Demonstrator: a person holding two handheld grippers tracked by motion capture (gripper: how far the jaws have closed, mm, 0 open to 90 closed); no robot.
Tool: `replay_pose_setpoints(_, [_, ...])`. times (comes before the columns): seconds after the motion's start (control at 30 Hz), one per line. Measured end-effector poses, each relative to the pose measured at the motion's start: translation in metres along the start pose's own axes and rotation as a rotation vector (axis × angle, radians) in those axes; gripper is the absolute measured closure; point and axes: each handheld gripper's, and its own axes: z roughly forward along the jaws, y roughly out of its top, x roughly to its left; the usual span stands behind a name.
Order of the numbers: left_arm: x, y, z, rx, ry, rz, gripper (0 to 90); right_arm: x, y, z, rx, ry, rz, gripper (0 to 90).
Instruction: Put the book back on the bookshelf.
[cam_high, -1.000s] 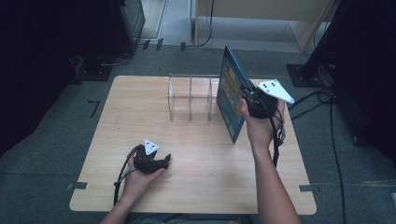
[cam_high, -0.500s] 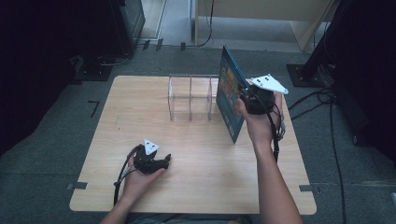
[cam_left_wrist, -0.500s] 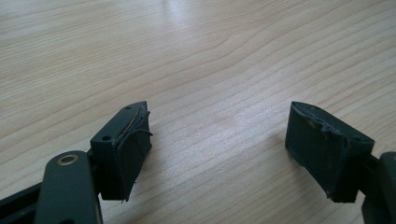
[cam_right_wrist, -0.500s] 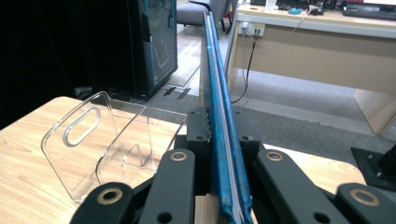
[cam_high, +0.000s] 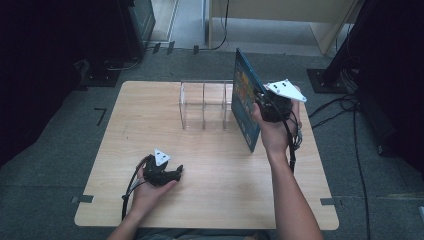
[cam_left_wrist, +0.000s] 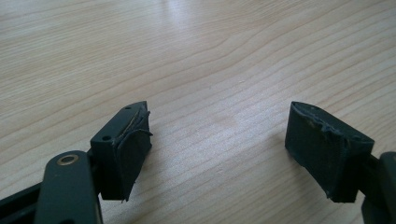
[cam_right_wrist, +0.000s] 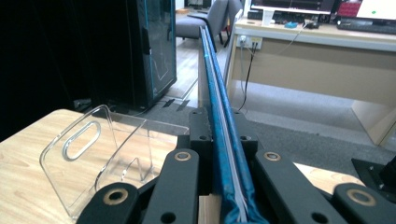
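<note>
Right tongs have just been closing and now pinch the blue book, held upright above the tabletop just right of the clear rack; otherwise barely moved. Left tongs spread, empty, resting near the front. Risk: thin edge grip, so the book could pivot or clip a rack divider. Open room right and front.

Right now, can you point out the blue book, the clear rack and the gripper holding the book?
blue book (cam_high: 245, 102): high view, on its cover.
clear rack (cam_right_wrist: 79, 154): right gripper view, on its end wall.
right gripper (cam_right_wrist: 219, 140): right gripper view, between its jaws.
</note>
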Motion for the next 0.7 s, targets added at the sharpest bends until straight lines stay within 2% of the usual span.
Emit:
replay_pose_setpoints(0.37, [0.000,0.000,0.000,-0.001,-0.001,0.000,22.4,0.006,-0.002,0.008,-0.044,-0.033,-0.006,83.9])
replay_pose_setpoints(0.7, [0.000,0.000,0.000,-0.002,-0.001,-0.002,22.4,0.013,-0.004,0.011,-0.060,-0.047,-0.009,83.9])
